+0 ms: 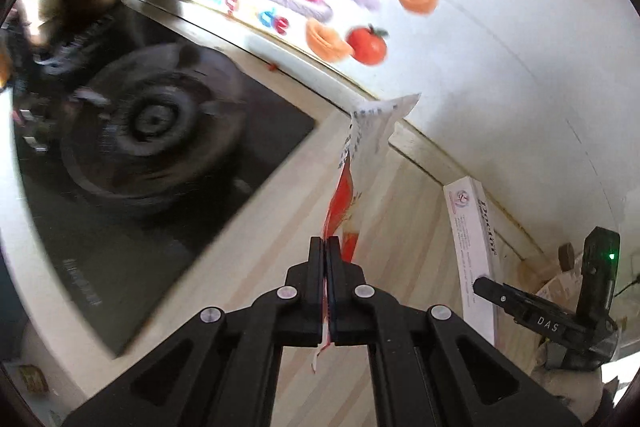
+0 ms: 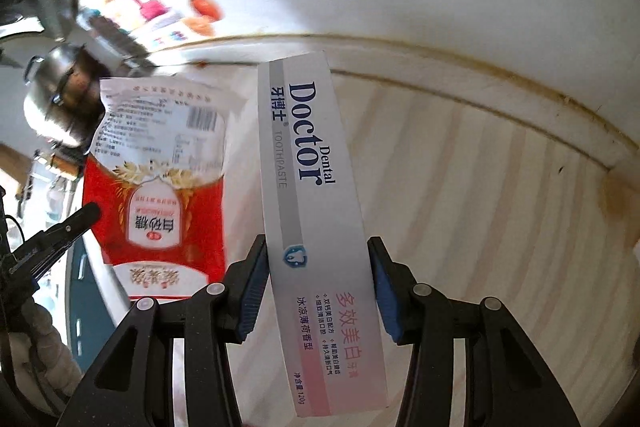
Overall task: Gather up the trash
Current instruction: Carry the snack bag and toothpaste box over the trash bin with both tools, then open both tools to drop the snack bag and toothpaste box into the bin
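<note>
Sugar packet point(image 2: 160, 183) hangs left of toothpaste box point(image 2: 316, 227), above the countertop point(image 2: 480, 207)

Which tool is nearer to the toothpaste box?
Right. The right tool grips the toothpaste box between its pads; the left tool holds the sugar bag beside it.

There are two claws point(image 1: 328, 247) point(image 2: 318, 287), one toothpaste box point(image 2: 308, 195), one red-and-white sugar bag point(image 2: 160, 179) and one black cooktop point(image 1: 160, 163).

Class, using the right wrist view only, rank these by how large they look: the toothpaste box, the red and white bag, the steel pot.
1. toothpaste box and red and white bag: too alike to rank, and the box sits nearer the camera.
2. steel pot: smallest, but farthest away.
</note>
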`<state>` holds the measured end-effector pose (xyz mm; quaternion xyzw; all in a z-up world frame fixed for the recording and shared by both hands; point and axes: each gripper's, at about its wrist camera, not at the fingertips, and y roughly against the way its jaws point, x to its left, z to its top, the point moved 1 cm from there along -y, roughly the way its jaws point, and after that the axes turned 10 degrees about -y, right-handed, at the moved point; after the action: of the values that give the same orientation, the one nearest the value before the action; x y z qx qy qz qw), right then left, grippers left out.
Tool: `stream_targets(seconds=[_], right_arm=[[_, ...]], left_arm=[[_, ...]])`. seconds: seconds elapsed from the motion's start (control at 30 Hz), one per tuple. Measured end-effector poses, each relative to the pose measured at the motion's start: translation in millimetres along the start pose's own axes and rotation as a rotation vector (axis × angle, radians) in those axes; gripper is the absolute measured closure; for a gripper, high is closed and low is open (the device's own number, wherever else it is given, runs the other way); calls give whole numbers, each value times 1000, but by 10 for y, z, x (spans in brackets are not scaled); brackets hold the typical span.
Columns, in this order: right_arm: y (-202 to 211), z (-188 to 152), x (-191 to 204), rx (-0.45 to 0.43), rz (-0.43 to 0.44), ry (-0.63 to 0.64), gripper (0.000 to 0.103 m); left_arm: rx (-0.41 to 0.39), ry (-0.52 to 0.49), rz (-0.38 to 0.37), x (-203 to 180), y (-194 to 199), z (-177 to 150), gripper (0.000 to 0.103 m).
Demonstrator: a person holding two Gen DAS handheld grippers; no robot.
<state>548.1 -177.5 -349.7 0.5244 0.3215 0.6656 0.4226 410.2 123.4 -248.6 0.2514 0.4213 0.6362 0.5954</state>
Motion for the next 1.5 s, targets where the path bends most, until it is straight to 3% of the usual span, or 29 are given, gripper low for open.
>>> stream_targets(seconds=[0.17, 0.37, 0.63, 0.8, 0.97, 1.1, 1.3, 1.5], right_arm=[[111, -502, 494, 31, 46, 55, 53], [69, -1119, 1389, 82, 90, 168, 53], [-275, -2372, 2846, 168, 159, 358, 53], [-949, -3447, 3753, 276, 171, 490, 53], [-1946, -4553, 4259, 401, 144, 588, 54], [-3073, -5301, 4460, 517, 91, 631, 54], [-4824, -6309, 4381, 709, -10, 656, 54], [-6215, -6931, 4247, 827, -137, 646, 54]], left_arm=[[-32, 17, 45, 421, 531, -334, 103], [-79, 115, 116, 1146, 1226, -897, 103], [-58, 318, 253, 2655, 2049, -2161, 103], [14, 456, 302, 3663, 2170, -3117, 103], [131, 606, 297, 4624, 1693, -4113, 103], [216, 738, 259, 5396, 885, -4967, 103], [316, 869, 212, 6205, -278, -6033, 103], [433, 1007, 145, 6634, -1217, -6808, 103]])
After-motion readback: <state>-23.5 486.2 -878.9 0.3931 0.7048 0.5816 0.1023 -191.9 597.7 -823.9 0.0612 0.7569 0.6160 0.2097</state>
